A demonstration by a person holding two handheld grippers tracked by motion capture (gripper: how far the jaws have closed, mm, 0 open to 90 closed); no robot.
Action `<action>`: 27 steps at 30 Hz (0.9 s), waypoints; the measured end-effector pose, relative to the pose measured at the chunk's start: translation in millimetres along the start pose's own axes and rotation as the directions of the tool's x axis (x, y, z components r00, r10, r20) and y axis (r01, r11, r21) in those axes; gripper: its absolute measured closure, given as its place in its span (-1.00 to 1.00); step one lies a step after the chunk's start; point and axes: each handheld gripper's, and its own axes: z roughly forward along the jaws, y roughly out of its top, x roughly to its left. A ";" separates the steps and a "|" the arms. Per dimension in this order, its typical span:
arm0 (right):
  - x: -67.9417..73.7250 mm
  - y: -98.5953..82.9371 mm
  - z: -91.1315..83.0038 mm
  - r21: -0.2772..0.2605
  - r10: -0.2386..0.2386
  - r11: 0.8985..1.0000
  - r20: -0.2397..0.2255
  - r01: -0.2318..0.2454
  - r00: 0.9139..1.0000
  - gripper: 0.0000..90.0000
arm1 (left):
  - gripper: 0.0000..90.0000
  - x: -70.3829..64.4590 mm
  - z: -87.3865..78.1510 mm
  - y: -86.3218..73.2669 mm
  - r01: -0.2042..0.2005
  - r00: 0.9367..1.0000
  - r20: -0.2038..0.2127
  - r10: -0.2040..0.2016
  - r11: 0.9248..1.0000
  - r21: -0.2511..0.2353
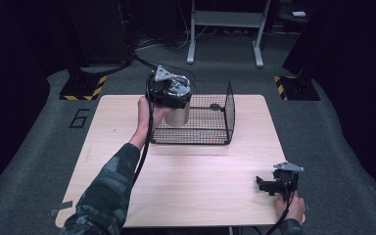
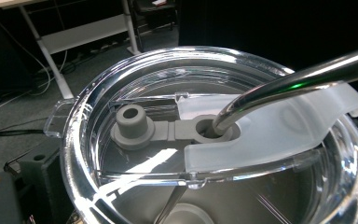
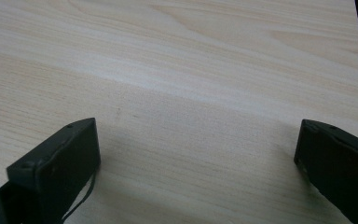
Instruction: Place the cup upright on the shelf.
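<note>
High view: left gripper (image 1: 172, 98) on tumbler (image 1: 177, 116).

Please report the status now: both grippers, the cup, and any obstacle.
Left gripper holds steel tumbler at wire basket's left rim. Right gripper open, empty, low over table. Tumbler's clear lid on, metal straw in.

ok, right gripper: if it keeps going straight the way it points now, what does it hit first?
Probably nothing soon. The right gripper sits low over the table, jaws wide apart, with bare wood ahead between them. In the high view it points left along the near part of the table, well short of the wire basket. Depth is unclear.
</note>
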 end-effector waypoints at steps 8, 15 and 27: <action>0.0 0.0 0.0 0.000 0.001 1.000 0.000 -0.001 1.000 -1.00 | -0.91 3.5 17.0 -2.2 0.009 1.000 -0.026 -0.008 1.000 0.020; 0.7 0.2 0.2 -0.002 0.012 1.000 0.003 -0.012 1.000 -1.00 | -0.91 4.9 30.8 -3.6 0.029 0.998 -0.054 -0.028 0.999 0.015; 0.4 0.2 0.2 -0.002 0.008 1.000 0.002 -0.008 1.000 -1.00 | -0.91 5.2 60.0 -15.0 0.067 0.994 -0.092 -0.063 0.997 0.039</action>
